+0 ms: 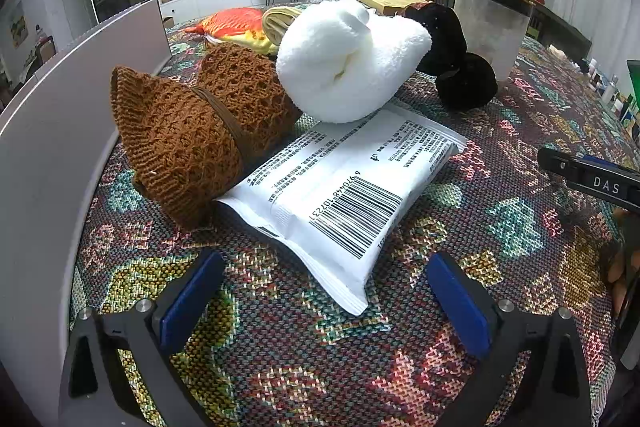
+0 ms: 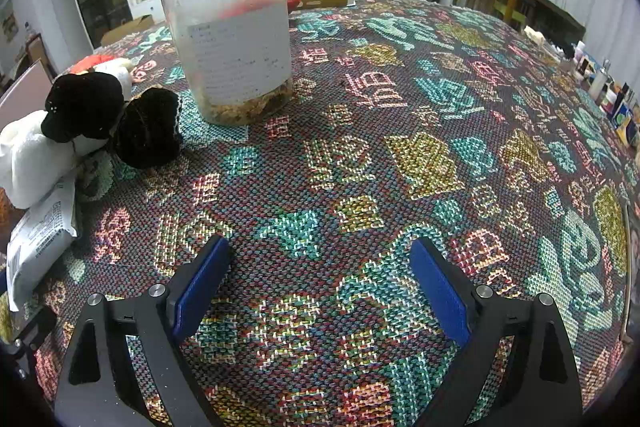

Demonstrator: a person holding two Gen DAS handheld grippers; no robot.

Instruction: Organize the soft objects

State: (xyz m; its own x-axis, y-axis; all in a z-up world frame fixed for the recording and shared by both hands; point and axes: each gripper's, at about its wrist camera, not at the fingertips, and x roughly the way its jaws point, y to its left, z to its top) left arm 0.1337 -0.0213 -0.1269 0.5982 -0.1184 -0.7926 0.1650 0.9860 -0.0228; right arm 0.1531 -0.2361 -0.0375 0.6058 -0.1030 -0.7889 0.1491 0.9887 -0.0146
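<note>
**Left wrist view: soft pile ahead, both grippers wide and empty**

Left gripper (image 1: 324,295) spread wide over patterned woven tablecloth (image 1: 500,195), holding nothing. Just ahead: crinkly white plastic packet (image 1: 340,203), light, likely slippery; brown knitted roll (image 1: 192,139) and fluffy white bundle (image 1: 344,67) resting on it, squashy, best pinched mid-body. Grey upright panel (image 1: 52,147) close on left. Right gripper (image 2: 320,283) equally wide, empty, open cloth ahead.

My left camera is looking down close over the white packet (image 1: 340,195); my right is facing the jar (image 2: 230,39). Both are sharing the black plush (image 1: 452,55).
</note>
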